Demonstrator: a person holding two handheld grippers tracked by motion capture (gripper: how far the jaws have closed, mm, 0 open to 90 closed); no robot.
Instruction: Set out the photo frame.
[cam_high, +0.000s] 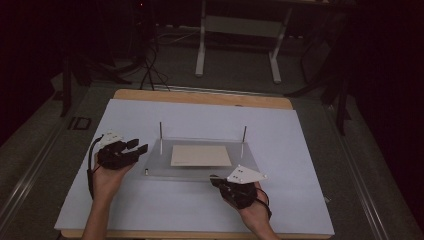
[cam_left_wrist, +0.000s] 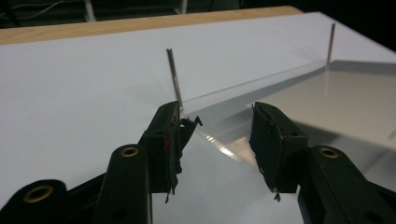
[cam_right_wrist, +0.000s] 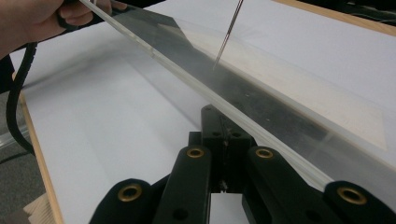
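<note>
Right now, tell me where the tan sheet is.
In the high view, the tan sheet lies flat at the table's middle under the clear plate, between the two upright metal pins, with the left gripper to its left.

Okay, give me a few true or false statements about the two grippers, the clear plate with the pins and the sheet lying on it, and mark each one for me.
1. The left gripper has its jaws apart with nothing pressed between them. True.
2. The right gripper has its jaws wide open. False: they are shut together, at the near edge of the clear plate.
3. A beige sheet lies on the clear plate. True.
4. Four metal pins stand on the plate. False: two show, the left pin and the right pin, both at its far side.
5. The plate lies on bare wood. False: it lies on a white board that covers the wooden table.
</note>
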